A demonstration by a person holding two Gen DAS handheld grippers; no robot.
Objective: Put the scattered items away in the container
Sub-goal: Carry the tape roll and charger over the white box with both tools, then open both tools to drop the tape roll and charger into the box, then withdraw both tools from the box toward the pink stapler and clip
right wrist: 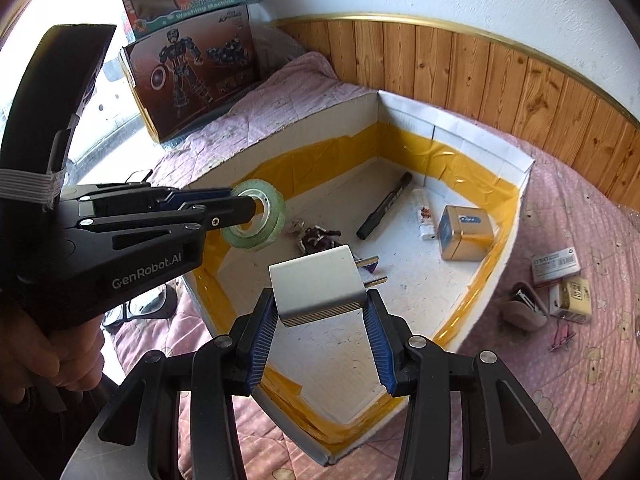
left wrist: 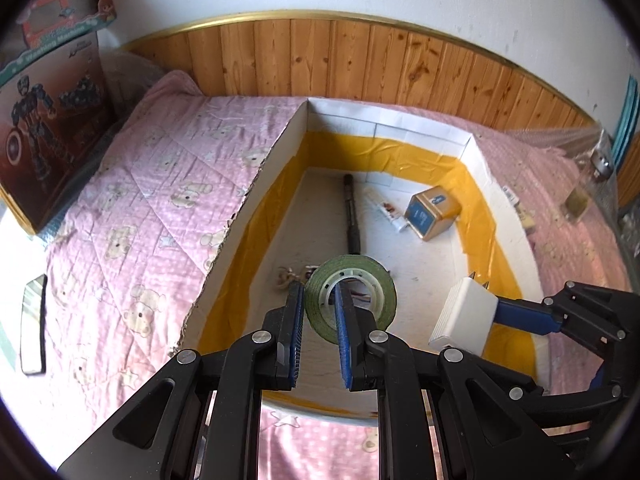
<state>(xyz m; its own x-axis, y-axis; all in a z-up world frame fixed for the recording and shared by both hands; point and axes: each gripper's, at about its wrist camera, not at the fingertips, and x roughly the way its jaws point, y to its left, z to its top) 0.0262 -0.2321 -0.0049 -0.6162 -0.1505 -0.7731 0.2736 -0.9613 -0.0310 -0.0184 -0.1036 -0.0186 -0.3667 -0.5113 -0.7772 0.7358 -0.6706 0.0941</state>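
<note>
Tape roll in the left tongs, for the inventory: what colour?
Green tape roll, white core; left wrist view shows it best.

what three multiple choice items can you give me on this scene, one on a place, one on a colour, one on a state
1. Where does the gold tin lie?
A. inside the cardboard box
B. on the pink quilt
C. on the toy boxes

2. What colour is the tape lining the cardboard box?
A. blue
B. yellow
C. red

3. What does the right gripper hold?
A. nothing
B. a black marker
C. a white plug adapter

Answers:
1. A, it rests on the box floor near the right wall.
2. B, a yellow band runs round the inner walls.
3. C, its fingers clamp the adapter's sides, prongs pointing away.
</note>
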